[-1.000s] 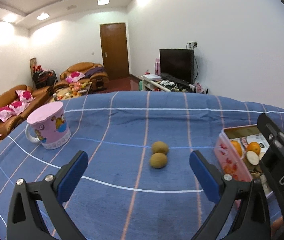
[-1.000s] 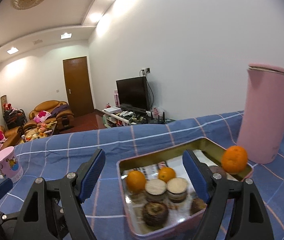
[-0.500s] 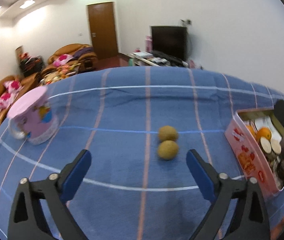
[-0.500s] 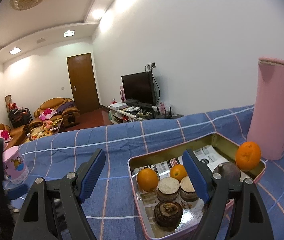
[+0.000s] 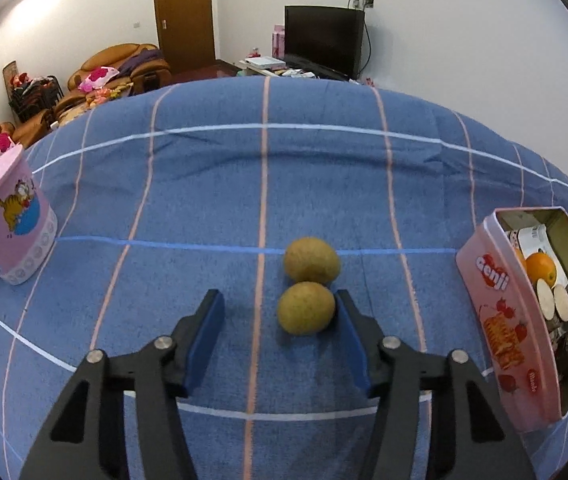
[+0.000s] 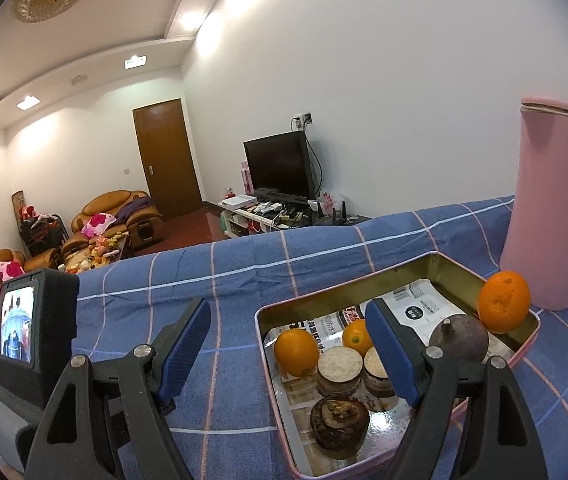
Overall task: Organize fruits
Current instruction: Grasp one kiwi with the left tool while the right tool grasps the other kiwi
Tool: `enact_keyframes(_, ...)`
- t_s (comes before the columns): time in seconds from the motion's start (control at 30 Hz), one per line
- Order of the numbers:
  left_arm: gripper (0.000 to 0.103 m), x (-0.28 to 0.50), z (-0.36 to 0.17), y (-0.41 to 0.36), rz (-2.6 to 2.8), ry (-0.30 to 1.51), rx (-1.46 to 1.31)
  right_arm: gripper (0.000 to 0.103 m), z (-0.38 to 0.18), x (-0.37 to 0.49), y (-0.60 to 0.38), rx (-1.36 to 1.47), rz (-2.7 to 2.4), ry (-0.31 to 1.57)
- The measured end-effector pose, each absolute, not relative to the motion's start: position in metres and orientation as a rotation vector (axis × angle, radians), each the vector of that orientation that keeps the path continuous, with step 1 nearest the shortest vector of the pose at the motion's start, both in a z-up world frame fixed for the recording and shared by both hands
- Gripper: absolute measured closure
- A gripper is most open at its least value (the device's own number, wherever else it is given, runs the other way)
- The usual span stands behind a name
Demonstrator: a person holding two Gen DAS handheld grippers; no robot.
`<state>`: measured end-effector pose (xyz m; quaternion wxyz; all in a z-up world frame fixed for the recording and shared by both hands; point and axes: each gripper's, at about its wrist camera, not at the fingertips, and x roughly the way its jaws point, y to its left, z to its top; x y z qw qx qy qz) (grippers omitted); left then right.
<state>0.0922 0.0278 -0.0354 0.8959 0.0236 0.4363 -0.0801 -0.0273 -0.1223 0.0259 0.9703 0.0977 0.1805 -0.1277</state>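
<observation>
Left wrist view. Your left gripper (image 5: 280,320) points steeply down at the blue checked cloth (image 5: 204,184), its jaws closing around the nearer kiwi (image 5: 305,308). The right pad sits just beside or touching the fruit; the left pad stands apart from it, so the fruit lies between the jaws but is not yet gripped. The farther kiwi (image 5: 311,260) touches the nearer one from behind; you take the front fruit because the jaws can straddle it from this side without reaching over its neighbour. The pink tin (image 5: 499,320) stands at the right edge, open side up, which makes it the likely place for both kiwis. The cartoon mug (image 5: 8,232) stands well apart at the left and plays no part here.

Right wrist view. Your right gripper (image 6: 287,344) hovers released and empty, its jaws wide, aimed at the near left part of the tin (image 6: 268,344). It appears parked there to leave the left hand room. Inside the tin lie two oranges (image 6: 296,351), round cut slices (image 6: 339,368) and a dark fruit (image 6: 459,336), grouped on printed paper. A third orange (image 6: 503,304) rests at the far rim, just beside the tall pink flask (image 6: 547,208). The camera body of the left gripper shows at the left edge.
</observation>
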Motion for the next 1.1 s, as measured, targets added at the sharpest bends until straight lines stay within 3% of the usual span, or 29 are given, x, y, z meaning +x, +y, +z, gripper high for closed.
enact_keyframes(0.03, 0.047, 0.092, -0.036, 0.027, -0.169, 0.904, 0.053, 0.022, 0.026, -0.028, -0.122, 0.194, -0.258, 0.362)
enact_keyframes(0.1, 0.065, 0.09, -0.034, 0.026, -0.193, 0.897, 0.048, 0.022, 0.026, -0.027, -0.122, 0.187, -0.253, 0.357)
enact_keyframes(0.2, 0.074, 0.089, -0.033, 0.026, -0.197, 0.894, 0.051, 0.022, 0.026, -0.028, -0.119, 0.177, -0.251, 0.353)
enact_keyframes(0.63, 0.074, 0.061, -0.021, 0.065, -0.086, 0.786, 0.061, 0.022, 0.028, -0.013, -0.086, 0.061, -0.156, 0.389)
enact_keyframes(1.1, 0.074, 0.072, -0.028, 0.156, 0.045, 0.818, -0.07, 0.023, -0.002, 0.057, -0.036, 0.063, 0.06, 0.663)
